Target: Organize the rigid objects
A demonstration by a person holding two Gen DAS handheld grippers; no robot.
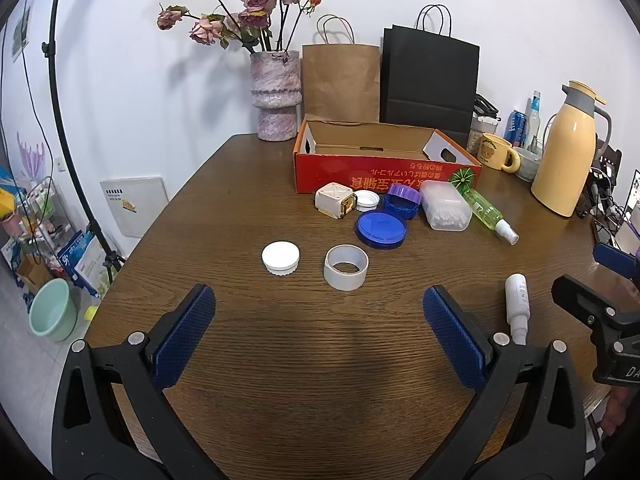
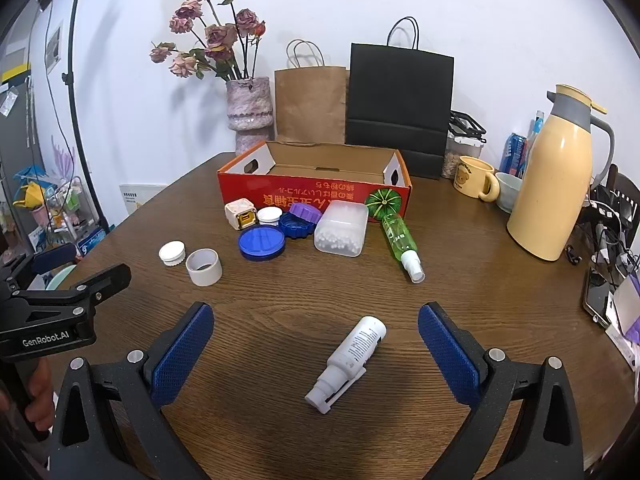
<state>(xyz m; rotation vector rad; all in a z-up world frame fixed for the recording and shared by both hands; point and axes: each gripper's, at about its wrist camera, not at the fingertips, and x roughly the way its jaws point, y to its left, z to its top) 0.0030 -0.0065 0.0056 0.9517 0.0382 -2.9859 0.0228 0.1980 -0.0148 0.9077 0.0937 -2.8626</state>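
An empty red cardboard box (image 1: 360,172) (image 2: 304,194) stands at the back of the brown table. In front of it lie a cream cube case (image 1: 335,200), a small white cap (image 1: 367,199), a purple lid (image 1: 405,193), a round blue lid (image 1: 381,229), a clear cotton-swab box (image 1: 446,205) and a green spray bottle (image 1: 490,216). Nearer sit a white cap (image 1: 281,258) and a white ring (image 1: 345,267). My left gripper (image 1: 320,332) hangs open behind these, holding nothing. A white spray bottle (image 2: 352,360) lies between the open jaws of my right gripper (image 2: 316,344), untouched.
A pink vase of dried roses (image 1: 276,96), a brown bag (image 1: 340,80) and a black bag (image 1: 430,84) line the wall. A yellow jug (image 2: 554,176), a yellow mug (image 2: 476,178) and cables crowd the right side. A light stand (image 1: 64,120) rises at left.
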